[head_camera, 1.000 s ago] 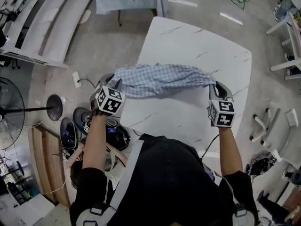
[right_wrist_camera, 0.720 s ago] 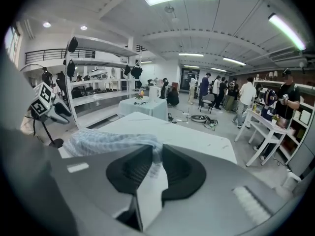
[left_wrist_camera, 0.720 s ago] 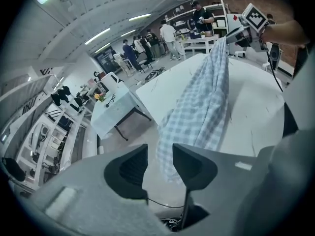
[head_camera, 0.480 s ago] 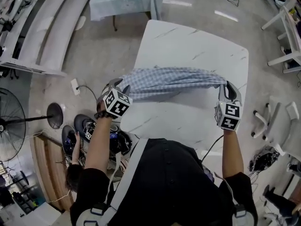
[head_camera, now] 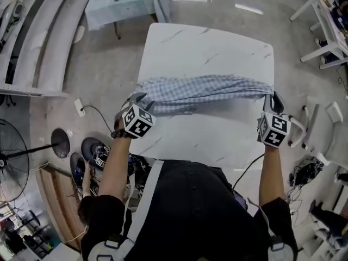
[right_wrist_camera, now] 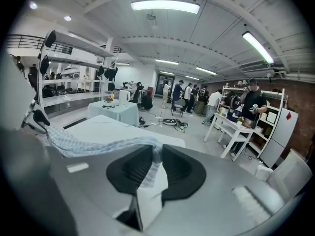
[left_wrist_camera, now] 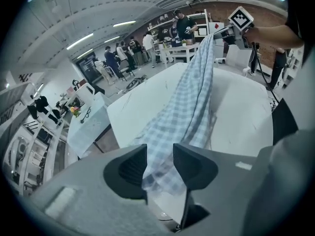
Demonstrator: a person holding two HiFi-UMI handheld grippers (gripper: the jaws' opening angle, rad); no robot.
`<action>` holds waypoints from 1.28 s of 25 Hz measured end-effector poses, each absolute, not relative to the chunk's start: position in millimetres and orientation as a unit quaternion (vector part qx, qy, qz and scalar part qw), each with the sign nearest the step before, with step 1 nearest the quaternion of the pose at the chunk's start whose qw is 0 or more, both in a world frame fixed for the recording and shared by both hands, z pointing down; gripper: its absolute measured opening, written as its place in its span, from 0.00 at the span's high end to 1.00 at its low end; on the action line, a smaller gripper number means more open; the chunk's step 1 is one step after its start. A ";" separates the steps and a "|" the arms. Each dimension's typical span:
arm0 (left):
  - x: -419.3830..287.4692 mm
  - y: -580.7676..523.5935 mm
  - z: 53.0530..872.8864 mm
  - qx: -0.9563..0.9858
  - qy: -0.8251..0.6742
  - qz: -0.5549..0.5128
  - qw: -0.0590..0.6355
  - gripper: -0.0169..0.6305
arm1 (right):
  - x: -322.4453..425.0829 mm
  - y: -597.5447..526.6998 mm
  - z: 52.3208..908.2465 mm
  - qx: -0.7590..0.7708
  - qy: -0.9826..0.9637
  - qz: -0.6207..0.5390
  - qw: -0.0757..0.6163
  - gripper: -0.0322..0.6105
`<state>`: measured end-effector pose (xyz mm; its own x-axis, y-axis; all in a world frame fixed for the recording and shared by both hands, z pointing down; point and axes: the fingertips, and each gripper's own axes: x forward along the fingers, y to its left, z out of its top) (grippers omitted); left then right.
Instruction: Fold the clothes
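1. white marble-look rectangular table (head_camera: 206, 42), grey veins, rounded corners, stands on grey speckled floor (head_camera: 109, 75).
2. blue-and-white checked cloth (head_camera: 201, 88) stretched across the table's middle, side to side; contact with the tabletop can't be told.

I see my right gripper (right_wrist_camera: 156, 154) with its fingers (right_wrist_camera: 179, 170) close together, nipping an edge of the checked cloth (right_wrist_camera: 98, 144). From there the cloth runs off to the left, raised above the white counter (right_wrist_camera: 113, 128). People (right_wrist_camera: 189, 96) stand far behind.
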<state>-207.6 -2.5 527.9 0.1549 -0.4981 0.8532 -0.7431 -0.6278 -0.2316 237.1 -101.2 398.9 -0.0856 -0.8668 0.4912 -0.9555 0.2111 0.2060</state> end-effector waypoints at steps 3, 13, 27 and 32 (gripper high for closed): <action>-173.7 -6.9 534.5 0.761 -0.391 0.503 0.123 0.68 | 269.4 -101.4 403.4 0.631 -0.719 0.091 0.277 0.84; -100.4 -34.7 554.0 0.768 -0.372 0.512 0.099 0.66 | 341.5 -91.3 429.3 0.625 -0.710 0.118 0.302 0.84; -87.4 -86.1 550.5 0.767 -0.368 0.521 0.075 0.93 | 340.2 -112.1 416.9 0.607 -0.739 0.120 0.267 0.84; -101.1 -121.6 527.2 0.762 -0.380 0.523 0.041 0.93 | 323.9 -136.9 411.4 0.603 -0.744 0.112 0.265 0.84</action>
